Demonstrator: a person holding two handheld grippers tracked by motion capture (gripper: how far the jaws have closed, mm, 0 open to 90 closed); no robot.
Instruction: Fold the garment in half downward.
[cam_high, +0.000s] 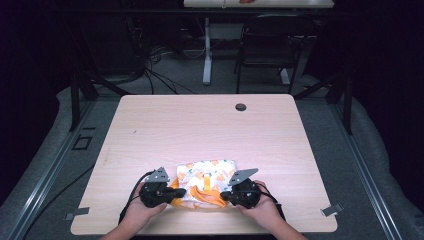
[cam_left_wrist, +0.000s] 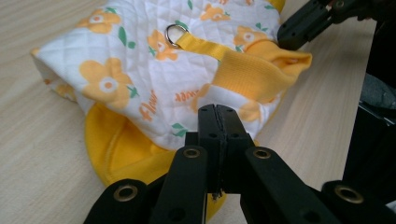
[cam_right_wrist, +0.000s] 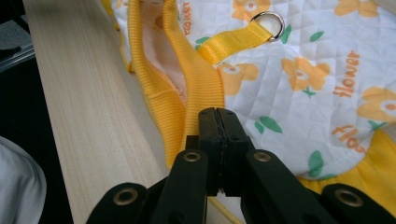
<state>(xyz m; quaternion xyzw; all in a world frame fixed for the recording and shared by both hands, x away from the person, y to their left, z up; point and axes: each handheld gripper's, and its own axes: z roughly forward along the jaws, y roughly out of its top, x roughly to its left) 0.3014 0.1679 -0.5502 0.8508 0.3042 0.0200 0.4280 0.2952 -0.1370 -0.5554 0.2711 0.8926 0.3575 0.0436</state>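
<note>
pale wooden bench (cam_high: 210, 125) lies mostly bare, its far half open, a small garment (cam_high: 205, 182) near the front edge. left gripper (cam_high: 176, 193) is clenched at the yellow hem, right gripper (cam_high: 223, 195) clenched at the ribbed yellow collar (cam_right_wrist: 187, 79); whether cloth is pinched, i cannot tell.

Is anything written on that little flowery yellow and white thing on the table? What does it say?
"flower" in orange letters, printed more than once on the quilted white cloth of the garment, clearest in the right gripper view.
"flower" again on the same cloth in the left gripper view; there one print is partly blurred and reads only as "flow".
In the high view the print is too small to read.
</note>
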